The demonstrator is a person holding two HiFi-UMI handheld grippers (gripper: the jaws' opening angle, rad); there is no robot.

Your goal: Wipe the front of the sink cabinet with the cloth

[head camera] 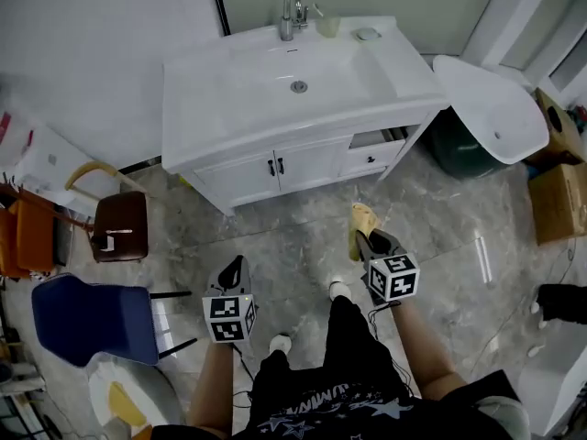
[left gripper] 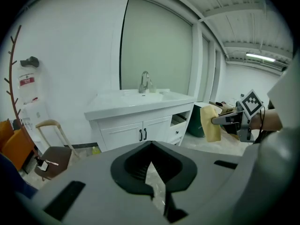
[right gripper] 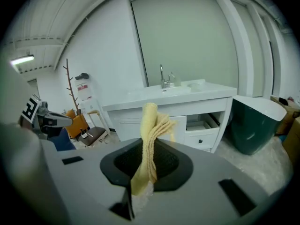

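A grey marbled floor (head camera: pixel 303 236) fills the room, and against the far wall stands the white sink cabinet (head camera: pixel 240 177), its two doors closed under a broad basin top, with an upper drawer (head camera: pixel 378 138) at its right side pulled partly out. To the right of the cabinet sits a dark green bin (head camera: pixel 463 149) under a tilted white lid. The person stands back from the cabinet, a gripper in each hand held out over the floor. The right gripper (head camera: pixel 374 244) has its jaws closed tight on the yellow cloth (right gripper: pixel 150 139). The cloth is pinched low down between the fingers, so a folded bunch rises upright past the tips and a short tail hangs below the clamp. The cloth is well apart from the cabinet front, in the air over the floor before the drawers. The left gripper (head camera: pixel 236 266) is lower and to the left, its jaws drawn together at the tips, with only a thin sliver of floor showing between them and nothing held. A chrome faucet (head camera: pixel 292 15) stands at the back of the basin.
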